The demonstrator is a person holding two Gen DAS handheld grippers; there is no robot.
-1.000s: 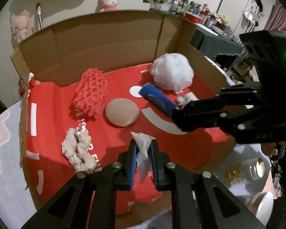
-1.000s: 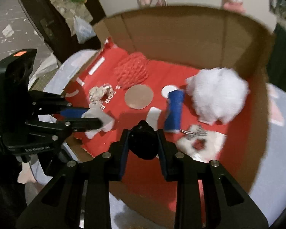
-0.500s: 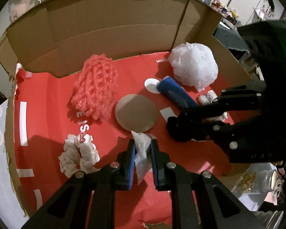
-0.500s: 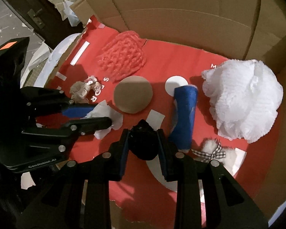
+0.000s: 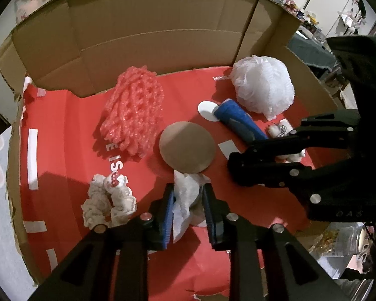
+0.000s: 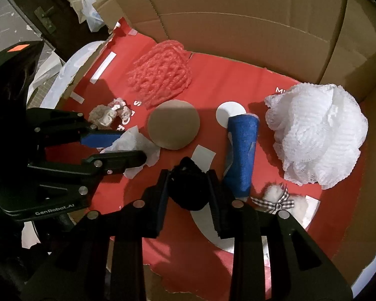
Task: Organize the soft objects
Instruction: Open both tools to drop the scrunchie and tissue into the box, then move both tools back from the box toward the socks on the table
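Observation:
My left gripper (image 5: pixel 188 193) is over the front of the cardboard box (image 5: pixel 148 35), its jaws partly apart around a crumpled white tissue (image 5: pixel 186 198); the tissue also shows in the right wrist view (image 6: pixel 135 145). My right gripper (image 6: pixel 188 175) is shut on a black soft ball (image 6: pixel 188 188) above the red box floor (image 6: pixel 238 80). On the floor lie a pink foam net (image 5: pixel 132 110), a tan round pad (image 5: pixel 187 146), a blue roll (image 5: pixel 238 120), a white mesh pouf (image 5: pixel 263 87), a cream scrunchie (image 5: pixel 107 200) and a white fluffy piece with a checked bow (image 6: pixel 275 197).
The box walls rise at the back and right (image 6: pixel 263 12). A white round sticker (image 6: pixel 229 114) is on the floor. A cluttered table (image 5: pixel 313 47) and jars (image 5: pixel 348 240) lie outside the box on the right.
Both grippers have moved lower and further into the box. The left jaws have widened around the tissue, which now hangs looser. The right gripper still holds the black ball.

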